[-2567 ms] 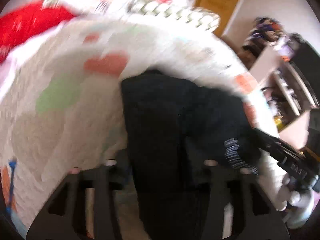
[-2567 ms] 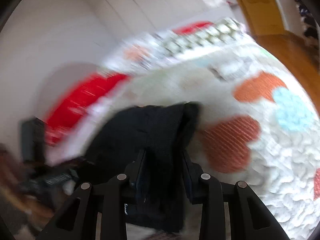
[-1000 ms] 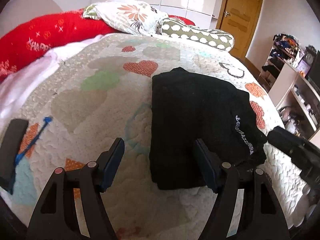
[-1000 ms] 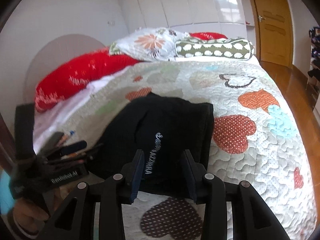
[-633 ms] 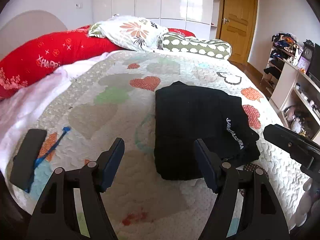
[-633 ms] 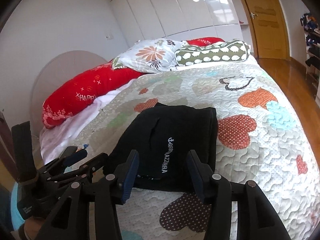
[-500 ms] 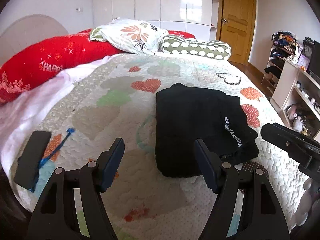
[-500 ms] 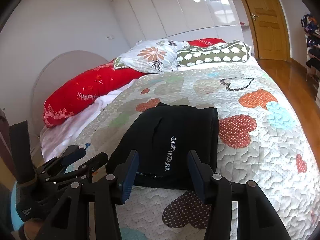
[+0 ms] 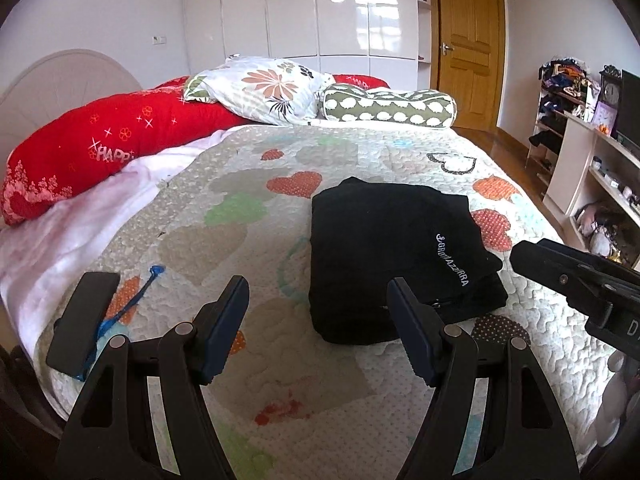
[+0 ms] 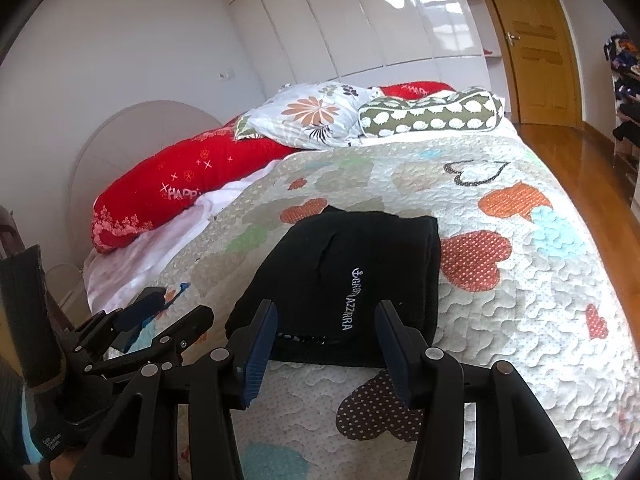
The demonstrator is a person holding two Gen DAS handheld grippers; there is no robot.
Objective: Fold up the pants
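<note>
Pants (image 9: 394,256) lie folded into a compact black rectangle on the bed quilt (image 9: 224,236), near the foot end, white lettering facing up. In the right wrist view the pants (image 10: 340,280) sit straight ahead of my right gripper (image 10: 326,340), just beyond the fingertips, not touching. My right gripper stands partly open, nothing between the jaws. My left gripper (image 9: 318,320) is wide open, empty, aimed at quilt; its right finger overlaps the near left corner of the pants in the picture, but I judge no contact.

Step in hand: I judge the fold is done and both grippers are clear of the cloth. The stack looks squared, edges roughly aligned, a zipper bit peeking out at the near edge.

Next move, my guess: either nothing more, or a light tidy of the near edge. That would call for coming in low and level, pinching only the top layers, and not dragging the whole stack across the quilt. Risk: snagging the near fold and opening it up.

Red pillow (image 9: 100,148) and floral pillow (image 9: 264,92) sit well apart at the head end.
</note>
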